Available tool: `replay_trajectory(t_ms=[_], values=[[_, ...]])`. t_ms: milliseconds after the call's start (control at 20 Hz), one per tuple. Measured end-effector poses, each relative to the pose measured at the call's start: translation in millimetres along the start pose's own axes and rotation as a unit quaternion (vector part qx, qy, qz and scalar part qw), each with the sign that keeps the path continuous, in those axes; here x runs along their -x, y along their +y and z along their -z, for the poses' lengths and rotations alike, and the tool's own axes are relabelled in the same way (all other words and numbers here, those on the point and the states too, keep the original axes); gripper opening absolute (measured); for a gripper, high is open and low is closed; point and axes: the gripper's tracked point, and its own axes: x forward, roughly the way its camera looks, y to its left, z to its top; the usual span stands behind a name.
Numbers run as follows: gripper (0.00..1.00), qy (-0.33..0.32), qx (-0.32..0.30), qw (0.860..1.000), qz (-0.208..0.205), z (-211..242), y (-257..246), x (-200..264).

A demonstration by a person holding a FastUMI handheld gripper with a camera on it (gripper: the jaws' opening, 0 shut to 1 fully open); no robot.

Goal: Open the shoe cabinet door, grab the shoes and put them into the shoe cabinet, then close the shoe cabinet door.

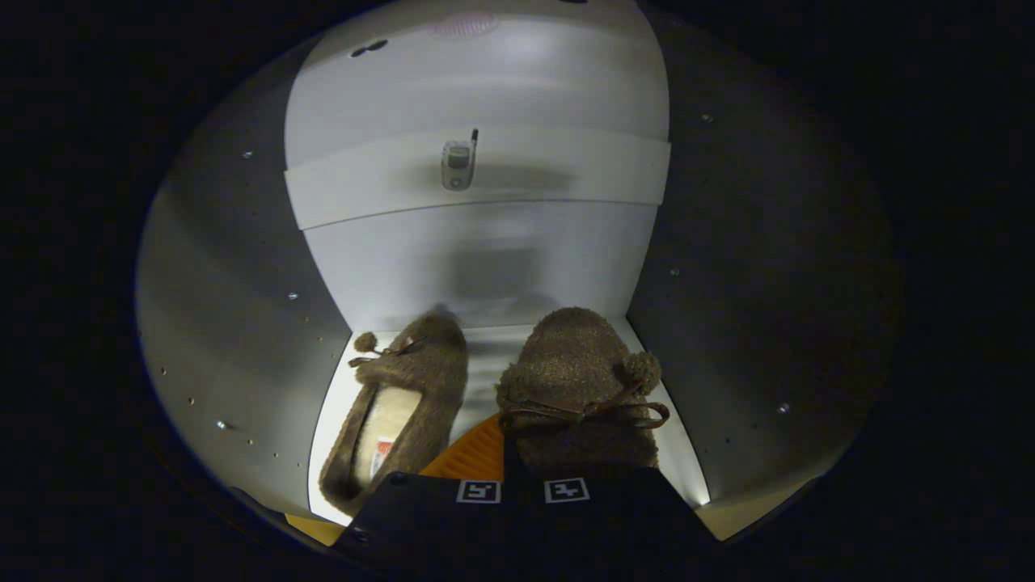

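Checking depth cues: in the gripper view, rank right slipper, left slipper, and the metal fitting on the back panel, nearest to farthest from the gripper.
1. Right slipper: between the fingers of the gripper, heel end hidden there.
2. Left slipper: on the cabinet floor, just left of the fingers.
3. Metal fitting: on the back panel, well beyond both slippers.

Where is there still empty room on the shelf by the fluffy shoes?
A bare strip of shelf runs between the left shoe and the right shoe, which the fingers hold. Both shoes crowd the side walls.
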Motion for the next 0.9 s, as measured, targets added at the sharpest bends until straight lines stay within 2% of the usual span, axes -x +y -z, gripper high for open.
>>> replay_trajectory(t_ms=[250, 350, 500, 700, 800, 900], values=[[0.05, 0.054, -0.014, 0.998, -0.003, 13, 1, -42], [0.05, 0.051, -0.016, 0.999, 0.003, 7, -1, -47], [0.05, 0.067, -0.038, 0.997, -0.002, 7, -2, -47], [0.10, 0.071, -0.011, 0.997, -0.002, 15, -2, -36], [0.25, 0.065, -0.011, 0.998, -0.016, 14, 7, -23], [0.58, 0.035, -0.012, 0.999, -0.013, 5, 3, -6]])
